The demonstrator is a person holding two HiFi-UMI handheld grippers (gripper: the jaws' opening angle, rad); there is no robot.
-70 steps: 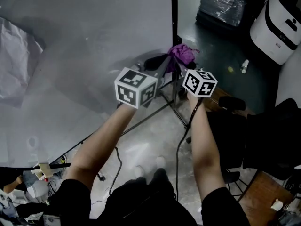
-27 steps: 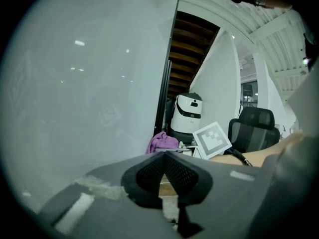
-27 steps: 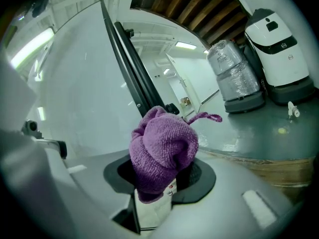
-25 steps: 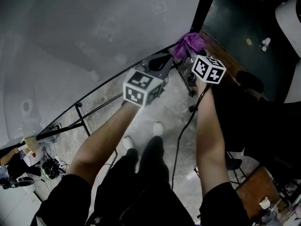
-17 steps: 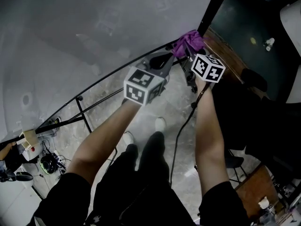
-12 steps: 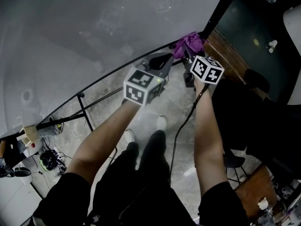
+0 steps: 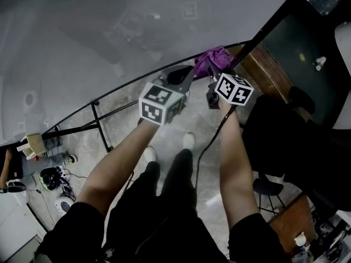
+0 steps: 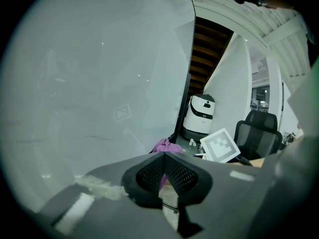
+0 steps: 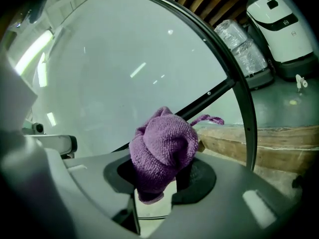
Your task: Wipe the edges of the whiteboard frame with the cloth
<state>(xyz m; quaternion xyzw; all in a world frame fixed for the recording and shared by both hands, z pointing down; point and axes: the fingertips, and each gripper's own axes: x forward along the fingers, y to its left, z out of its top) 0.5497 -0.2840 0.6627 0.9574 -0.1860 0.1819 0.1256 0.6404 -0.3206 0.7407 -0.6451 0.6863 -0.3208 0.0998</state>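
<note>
While both arms (image 7: 118, 166) outstretched at the whiteboard frame (image 9: 247, 96): right gripper (image 9: 158, 177) tight on cloth (image 9: 164, 146); left gripper's (image 8: 163, 176) fingers (image 8: 148, 176) together, empty

Readable text: none in any view.
Left marker cube (image 7: 160, 103): black-and-white square code pattern, no letters or numbers.
Right marker cube (image 7: 233, 89): same kind of pattern.
White machine (image 9: 273, 15), 2 o'clock in the right gripper view: dark mark, too small to read.
</note>
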